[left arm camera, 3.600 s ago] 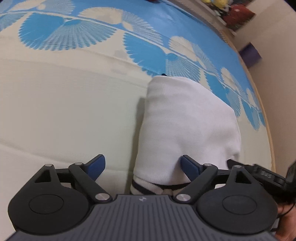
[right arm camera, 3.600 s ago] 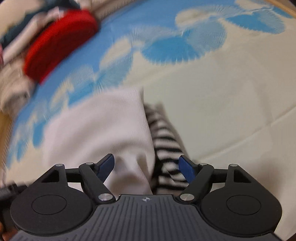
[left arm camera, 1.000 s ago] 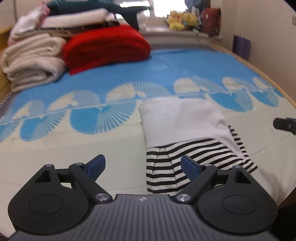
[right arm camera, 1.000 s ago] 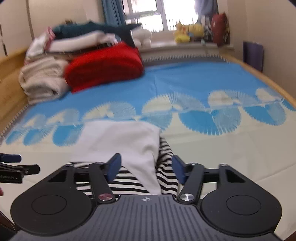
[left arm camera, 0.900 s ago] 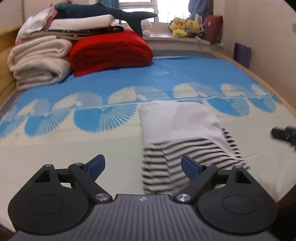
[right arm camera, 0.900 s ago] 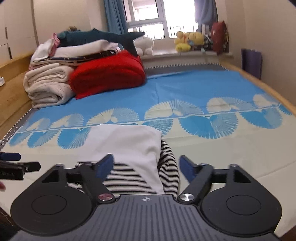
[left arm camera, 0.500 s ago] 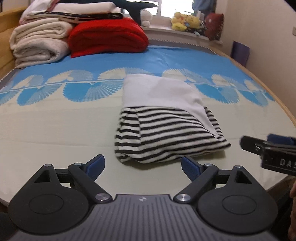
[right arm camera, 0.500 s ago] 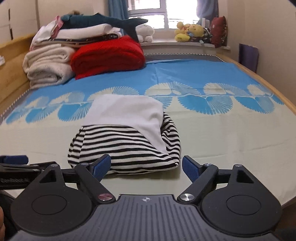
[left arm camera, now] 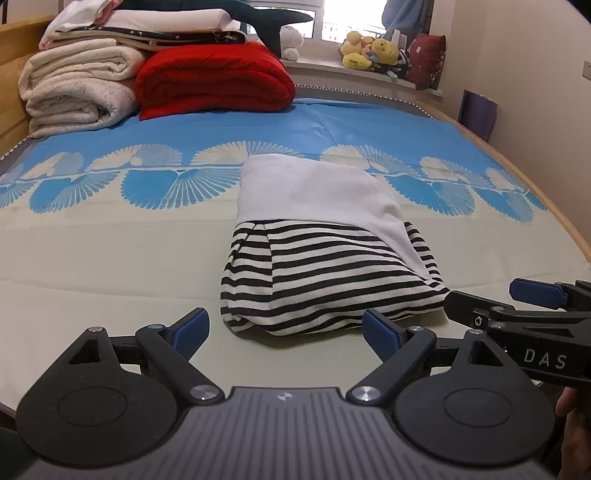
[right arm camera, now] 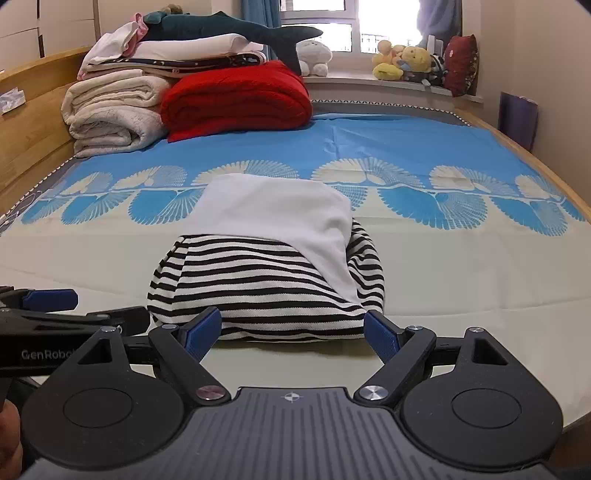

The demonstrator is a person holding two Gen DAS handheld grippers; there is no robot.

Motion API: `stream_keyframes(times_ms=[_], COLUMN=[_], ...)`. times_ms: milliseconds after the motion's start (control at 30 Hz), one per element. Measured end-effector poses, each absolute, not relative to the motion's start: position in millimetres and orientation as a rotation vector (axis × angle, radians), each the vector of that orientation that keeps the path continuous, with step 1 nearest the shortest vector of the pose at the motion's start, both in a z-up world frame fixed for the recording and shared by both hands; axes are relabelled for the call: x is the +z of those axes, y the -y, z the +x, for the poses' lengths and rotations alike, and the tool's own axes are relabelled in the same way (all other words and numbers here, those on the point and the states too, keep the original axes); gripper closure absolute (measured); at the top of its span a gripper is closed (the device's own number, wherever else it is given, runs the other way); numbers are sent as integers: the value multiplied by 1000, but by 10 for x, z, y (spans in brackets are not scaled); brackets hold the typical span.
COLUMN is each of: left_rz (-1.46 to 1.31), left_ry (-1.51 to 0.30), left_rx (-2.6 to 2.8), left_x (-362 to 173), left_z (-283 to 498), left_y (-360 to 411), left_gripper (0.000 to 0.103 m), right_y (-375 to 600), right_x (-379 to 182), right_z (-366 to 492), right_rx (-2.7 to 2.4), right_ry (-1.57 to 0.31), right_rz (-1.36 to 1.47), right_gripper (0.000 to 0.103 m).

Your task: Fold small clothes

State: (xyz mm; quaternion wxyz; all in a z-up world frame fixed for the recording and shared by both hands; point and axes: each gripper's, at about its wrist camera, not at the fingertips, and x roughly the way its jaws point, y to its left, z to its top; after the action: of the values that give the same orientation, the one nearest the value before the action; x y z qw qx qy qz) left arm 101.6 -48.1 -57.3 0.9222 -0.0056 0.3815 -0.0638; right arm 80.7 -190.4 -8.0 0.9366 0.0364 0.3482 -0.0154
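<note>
A folded bundle of black-and-white striped knit with a plain white cloth panel laid over its far half [left arm camera: 325, 258] [right arm camera: 269, 266] lies on the cream front part of a bed covered by a smooth sheet printed with blue fan shapes [left arm camera: 110, 240] [right arm camera: 461, 266], the sheet turning solid blue farther back. The left tongs [left arm camera: 286, 334] and the right tongs [right arm camera: 293, 330] both hang just in front of the bundle's near edge, blue-padded fingers spread wide and holding nothing; each pair shows at the edge of the other's view. At the head of the bed a folded red blanket [left arm camera: 214, 79] [right arm camera: 236, 98] sits beside a stack of rolled cream blankets [left arm camera: 77, 92] [right arm camera: 110, 110], with flat white bedding and a dark teal plush shark [right arm camera: 229, 29] piled on top. A wooden bed frame [right arm camera: 33, 110] runs along the left side. Beyond is a bright window with a sill carrying yellow stuffed toys [left arm camera: 365, 51] [right arm camera: 402, 59] and a dark red cushion [right arm camera: 460, 64], and a purple panel [right arm camera: 517, 118] leans against the beige right wall.
</note>
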Motion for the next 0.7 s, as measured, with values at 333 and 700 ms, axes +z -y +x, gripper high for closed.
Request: stream_keyframes(times_ms=[333,700], left_rz=[-24,-19], left_ry=[-795,-794], left_rx=[-127,-129], left_x=[-599,-611], left_z=[1029,1028], left_y=[466,463], left_gripper=[10,10], right_y=[1885,1885], right_x=[-93,-90], right_z=[819,814], right_rx=[-21,-22], right_ry=[-712,-712], right_rz=[72,71], right_gripper=[18,18])
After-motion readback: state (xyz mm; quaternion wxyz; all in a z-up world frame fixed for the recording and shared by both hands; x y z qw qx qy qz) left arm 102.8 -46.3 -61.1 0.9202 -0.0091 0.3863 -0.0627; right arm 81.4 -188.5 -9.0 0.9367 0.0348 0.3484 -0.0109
